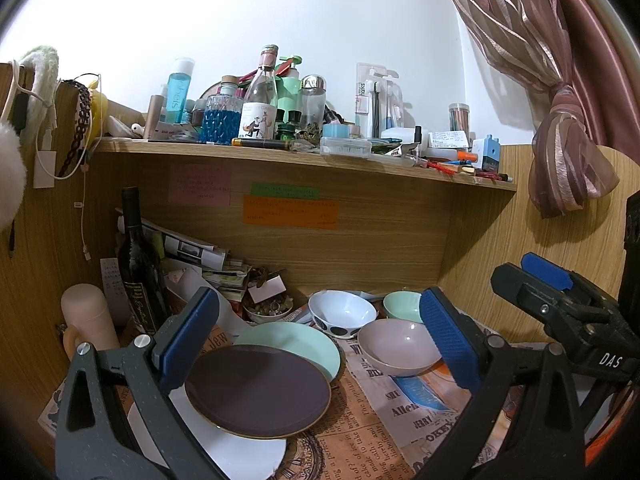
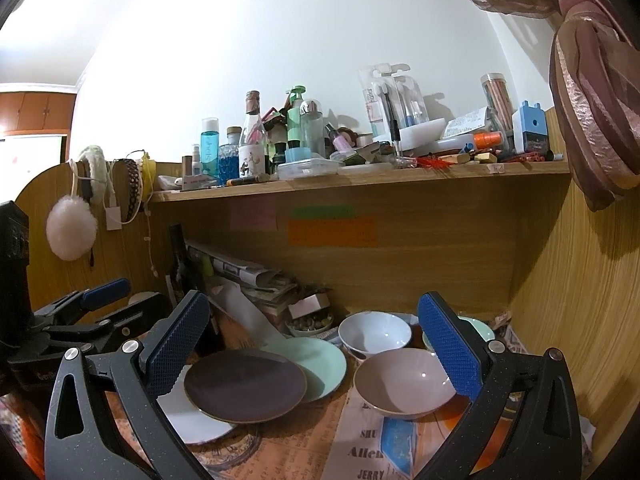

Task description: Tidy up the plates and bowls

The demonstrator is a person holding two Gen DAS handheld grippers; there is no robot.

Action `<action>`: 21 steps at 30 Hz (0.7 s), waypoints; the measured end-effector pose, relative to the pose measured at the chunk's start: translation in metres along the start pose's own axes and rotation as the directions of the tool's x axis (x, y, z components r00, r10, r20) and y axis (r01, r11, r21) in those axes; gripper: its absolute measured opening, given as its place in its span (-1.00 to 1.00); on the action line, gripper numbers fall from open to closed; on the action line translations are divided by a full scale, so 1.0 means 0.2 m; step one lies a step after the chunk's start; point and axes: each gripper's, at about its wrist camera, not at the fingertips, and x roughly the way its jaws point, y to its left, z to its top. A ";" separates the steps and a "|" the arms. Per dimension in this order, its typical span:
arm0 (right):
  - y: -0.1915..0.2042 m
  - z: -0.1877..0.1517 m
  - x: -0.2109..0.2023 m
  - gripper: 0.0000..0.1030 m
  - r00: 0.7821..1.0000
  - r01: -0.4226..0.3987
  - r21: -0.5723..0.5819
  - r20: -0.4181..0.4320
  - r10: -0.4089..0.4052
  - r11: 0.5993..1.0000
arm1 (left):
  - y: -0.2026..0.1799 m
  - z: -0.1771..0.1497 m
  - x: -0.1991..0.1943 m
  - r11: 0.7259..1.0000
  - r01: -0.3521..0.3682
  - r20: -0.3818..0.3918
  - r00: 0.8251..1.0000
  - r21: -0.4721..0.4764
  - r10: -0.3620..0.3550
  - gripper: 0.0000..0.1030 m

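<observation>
Showing an early stage: left gripper (image 1: 316,336) and right gripper (image 2: 316,344) hover, jaws spread and empty, while three overlapping plates (image 1: 256,392) and three unstacked bowls (image 2: 404,382) sit on the tabletop (image 1: 360,440).

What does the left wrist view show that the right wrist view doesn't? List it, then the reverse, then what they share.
Only the left wrist view: the dark wine bottle standing clear, and the beige cylinder beside it.

Only the right wrist view: the wooden cabinets far left.

Both: the dark plate overlapping the mint plate and white plate, the pinkish bowl, the white bowl, and open tongs on both sides.
</observation>
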 end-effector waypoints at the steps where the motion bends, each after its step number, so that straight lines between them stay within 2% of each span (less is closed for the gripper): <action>1: 0.00 0.00 0.00 1.00 1.000 0.000 0.000 0.003 0.000 1.000 | 0.00 0.00 0.00 1.000 0.000 0.001 1.000 -0.001 0.000 0.97; 10: 0.01 -0.02 0.04 1.00 1.000 0.000 -0.005 -0.005 0.000 1.000 | 0.03 -0.02 0.04 1.000 -0.015 -0.020 1.000 -0.008 0.014 0.97; 17: -0.01 -0.08 0.13 1.00 0.999 -0.037 0.032 -0.007 0.037 0.999 | 0.13 -0.06 0.11 0.999 -0.032 -0.065 0.997 -0.034 0.029 0.97; 21: -0.01 -0.12 0.25 1.00 0.996 -0.043 0.052 -0.077 0.047 0.998 | 0.20 -0.08 0.18 0.997 -0.051 -0.110 0.993 -0.052 0.045 0.98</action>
